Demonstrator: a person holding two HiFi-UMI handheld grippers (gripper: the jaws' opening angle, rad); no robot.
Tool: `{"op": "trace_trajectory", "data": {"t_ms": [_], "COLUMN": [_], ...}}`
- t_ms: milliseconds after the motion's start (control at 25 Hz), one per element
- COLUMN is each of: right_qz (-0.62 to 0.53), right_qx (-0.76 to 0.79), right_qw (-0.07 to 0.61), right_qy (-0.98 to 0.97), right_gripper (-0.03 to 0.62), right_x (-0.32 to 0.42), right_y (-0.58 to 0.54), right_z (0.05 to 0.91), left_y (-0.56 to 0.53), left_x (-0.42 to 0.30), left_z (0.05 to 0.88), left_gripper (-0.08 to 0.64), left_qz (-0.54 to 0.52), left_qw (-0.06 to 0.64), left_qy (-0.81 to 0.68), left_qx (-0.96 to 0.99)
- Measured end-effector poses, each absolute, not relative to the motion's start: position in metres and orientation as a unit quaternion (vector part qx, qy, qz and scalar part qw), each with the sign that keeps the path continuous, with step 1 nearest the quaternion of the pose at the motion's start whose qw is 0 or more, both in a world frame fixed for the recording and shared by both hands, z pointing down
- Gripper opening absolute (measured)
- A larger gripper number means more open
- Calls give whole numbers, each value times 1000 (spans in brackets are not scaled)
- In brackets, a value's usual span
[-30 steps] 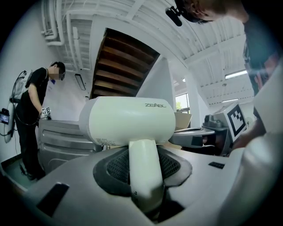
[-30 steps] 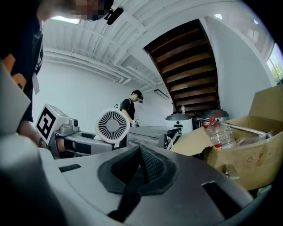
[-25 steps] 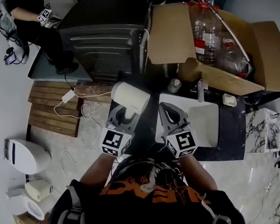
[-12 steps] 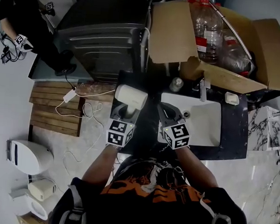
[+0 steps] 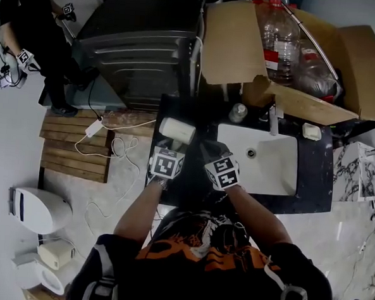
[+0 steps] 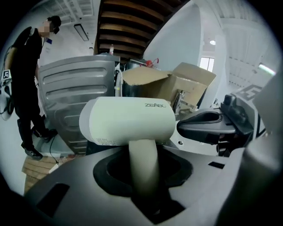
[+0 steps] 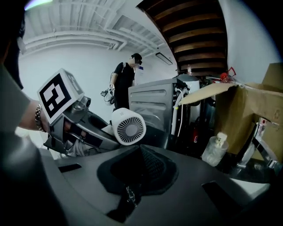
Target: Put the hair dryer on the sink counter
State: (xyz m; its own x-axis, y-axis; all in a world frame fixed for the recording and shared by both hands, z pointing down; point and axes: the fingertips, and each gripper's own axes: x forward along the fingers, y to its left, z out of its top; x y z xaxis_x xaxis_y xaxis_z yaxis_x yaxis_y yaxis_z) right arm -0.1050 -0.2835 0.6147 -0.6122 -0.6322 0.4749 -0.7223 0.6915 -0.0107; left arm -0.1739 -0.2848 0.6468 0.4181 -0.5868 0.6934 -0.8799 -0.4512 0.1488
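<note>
1. One hair dryer (image 5: 177,130), pale, with a short barrel on a handle. It is carried over the dark sink counter (image 5: 184,189), on the strip left of the white basin (image 5: 272,170). Whether it touches the top cannot be told.
2. One left gripper (image 5: 170,145), jaws clamped on the dryer's handle. The barrel stands clear beyond the tips.
3. One right gripper (image 5: 208,149), jaws together with nothing between them. It sits at the basin's left rim, between basin and dryer, near the dryer but apart from it.
4. Axis: the barrel lies crosswise to the left jaws, its grille end turned toward the basin and the right gripper. The handle runs back along the jaws.
5. Nearer hand: the left, which holds the item. The right looks unneeded for the set-down.
6. Edges: the counter's outer edge lies just beyond the dryer on the side away from the basin, with floor and a white cable (image 5: 114,149) past it. The basin rim bounds the other side.
7. Open room: the strip left of the basin is bare. A small bottle (image 5: 238,112) and the tap (image 5: 273,121) stand behind the basin, well apart. Judged requirement: lower the barrel inside the strip, short of both edge and rim.
</note>
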Motion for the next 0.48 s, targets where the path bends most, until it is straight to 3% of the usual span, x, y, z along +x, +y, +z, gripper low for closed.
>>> {"op": "trace_trajectory", "data": {"t_ms": [480], "right_qz": [136], "right_qx": [351], "right_qw": [292], "right_qy": [-879], "right_gripper": [13], "right_x": [-128], "right_y": [-270], "right_z": [667], "left_y": [-278], "left_x": [-184], "left_z": [719], "left_gripper": [160], "left_qz": [358], "left_qw": [319], "left_qy": [-428], "left_qx": [766]}}
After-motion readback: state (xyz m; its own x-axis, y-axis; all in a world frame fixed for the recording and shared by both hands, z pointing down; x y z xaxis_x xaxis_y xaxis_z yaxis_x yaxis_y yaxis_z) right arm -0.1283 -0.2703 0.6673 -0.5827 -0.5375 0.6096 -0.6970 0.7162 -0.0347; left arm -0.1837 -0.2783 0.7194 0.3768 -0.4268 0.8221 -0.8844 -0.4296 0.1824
